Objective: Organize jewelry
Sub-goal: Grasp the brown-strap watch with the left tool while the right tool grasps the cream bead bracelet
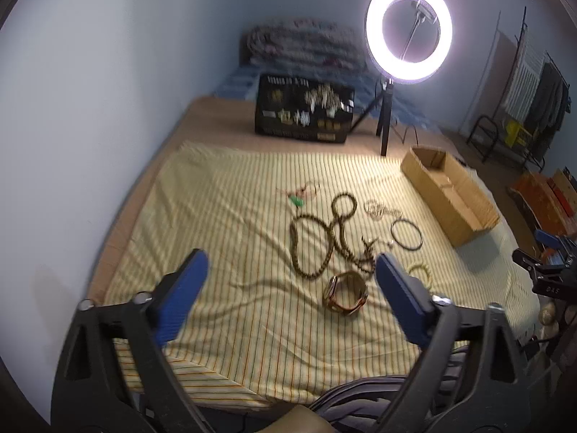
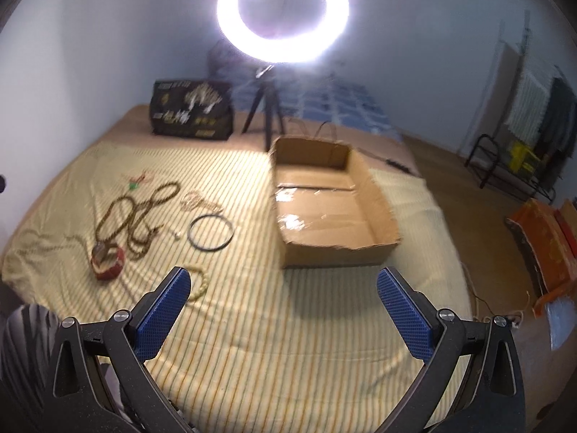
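Jewelry lies on a yellow striped cloth: a long brown bead necklace, a black ring bangle, a silvery chain, a brown watch, a pale bead bracelet, a small green-and-red piece. An open cardboard box sits to the right. My left gripper is open above the cloth, the watch just ahead between its fingers. My right gripper is open, in front of the box.
A lit ring light on a tripod stands behind the cloth. A black printed box stands at the back. A clothes rack and orange items are on the right, off the bed.
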A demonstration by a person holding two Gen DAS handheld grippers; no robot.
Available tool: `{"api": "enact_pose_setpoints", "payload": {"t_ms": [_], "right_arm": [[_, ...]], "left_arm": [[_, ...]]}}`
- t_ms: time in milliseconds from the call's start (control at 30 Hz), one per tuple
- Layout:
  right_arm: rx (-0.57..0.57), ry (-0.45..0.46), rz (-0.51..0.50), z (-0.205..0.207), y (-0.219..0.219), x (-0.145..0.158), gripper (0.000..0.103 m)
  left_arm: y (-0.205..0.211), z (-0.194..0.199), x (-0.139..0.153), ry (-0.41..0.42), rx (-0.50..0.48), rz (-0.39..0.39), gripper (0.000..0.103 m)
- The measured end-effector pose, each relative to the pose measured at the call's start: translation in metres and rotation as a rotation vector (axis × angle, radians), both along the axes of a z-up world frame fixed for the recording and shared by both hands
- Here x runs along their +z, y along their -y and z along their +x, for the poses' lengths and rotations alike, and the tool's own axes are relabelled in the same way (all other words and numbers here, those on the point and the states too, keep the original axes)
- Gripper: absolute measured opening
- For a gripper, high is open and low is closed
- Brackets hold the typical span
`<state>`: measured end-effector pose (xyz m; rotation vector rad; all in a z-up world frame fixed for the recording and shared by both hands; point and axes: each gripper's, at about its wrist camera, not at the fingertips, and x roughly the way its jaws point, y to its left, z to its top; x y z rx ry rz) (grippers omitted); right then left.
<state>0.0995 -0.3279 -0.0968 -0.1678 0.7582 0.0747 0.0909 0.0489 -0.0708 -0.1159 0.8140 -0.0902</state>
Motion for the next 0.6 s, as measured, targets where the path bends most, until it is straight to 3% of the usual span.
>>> {"api": "enact_pose_setpoints", "payload": {"t_ms": [200, 367, 467, 600], "right_arm": [[0.111, -0.107, 0.025, 0.029, -0.016, -0.031, 0.102], [0.218, -0.208, 0.036, 0.053, -0.035, -0.058, 0.086], [0.237, -0.277, 0.047, 0.068, -0.04, -0.077, 0.071], [0.259, -0.345, 0.053, 0.079, -0.044, -0.098, 0.062]], "left_arm": [[0.003, 0.023, -0.036, -0.119, -0.063, -0.063, 0.073], [0.011, 0.042, -0.069, -0.231, -0.14, -0.142, 0.061], [0.009, 0.051, -0.08, -0.26, -0.132, -0.171, 0.054], [0.01, 0.061, -0.092, -0.288, -0.133, -0.202, 0.049]]}}
